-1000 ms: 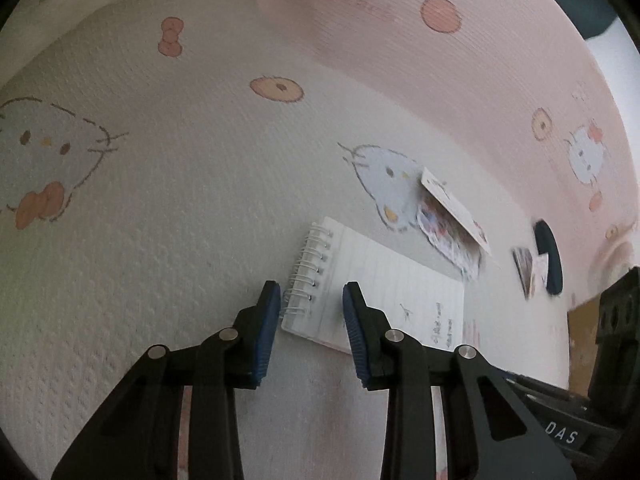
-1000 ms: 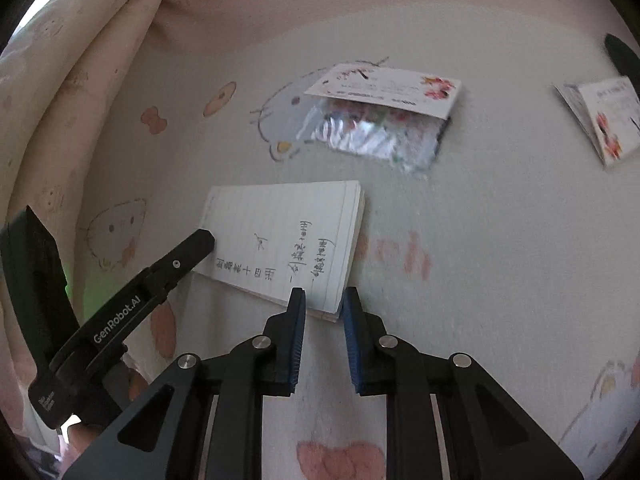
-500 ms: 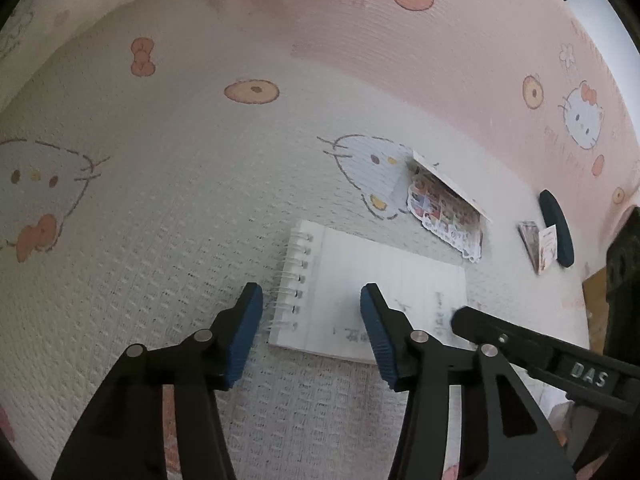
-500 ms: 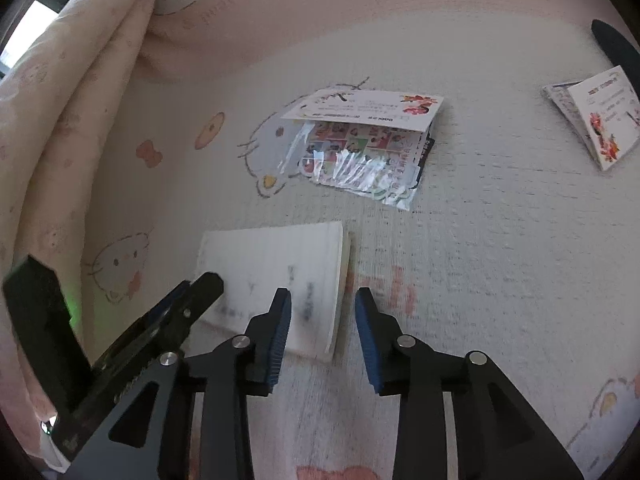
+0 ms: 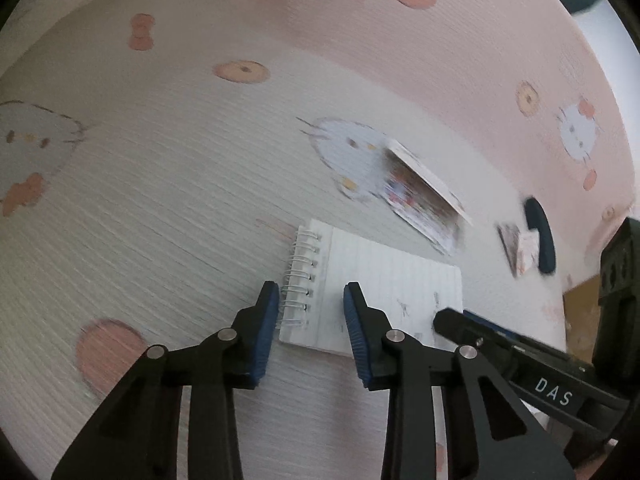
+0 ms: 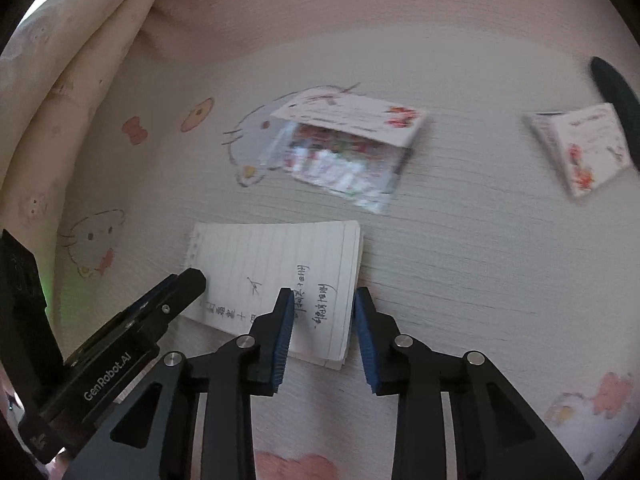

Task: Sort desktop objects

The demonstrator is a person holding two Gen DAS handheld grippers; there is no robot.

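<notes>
A spiral notepad [image 5: 392, 280] with handwriting lies flat on the cat-print cloth [image 5: 160, 200]. My left gripper [image 5: 311, 300] straddles its wire-bound corner. One pad sits just outside the spirals and the other over the page, and the jaws are closing without pinching it. My right gripper [image 6: 322, 308] straddles the notepad [image 6: 276, 272] at its right edge. Its jaws are also closing, with the page edge between them and not pressed. A right finger [image 5: 452, 320] and a left finger [image 6: 188, 284] reach over the page.
A clear sticker pack [image 6: 344, 148] lies beyond the notepad on a cat print. A small card booklet [image 6: 580, 152] and a dark blue oval object [image 6: 612, 88] lie further right. The cloth rises in folds [image 6: 72, 60] at the left. A brown surface [image 5: 580, 312] shows at the right.
Both pairs of jaws spread wider, then narrowed again. The right jaws went from the notepad's near corner to astride its right edge. A right finger came into the left wrist view.
</notes>
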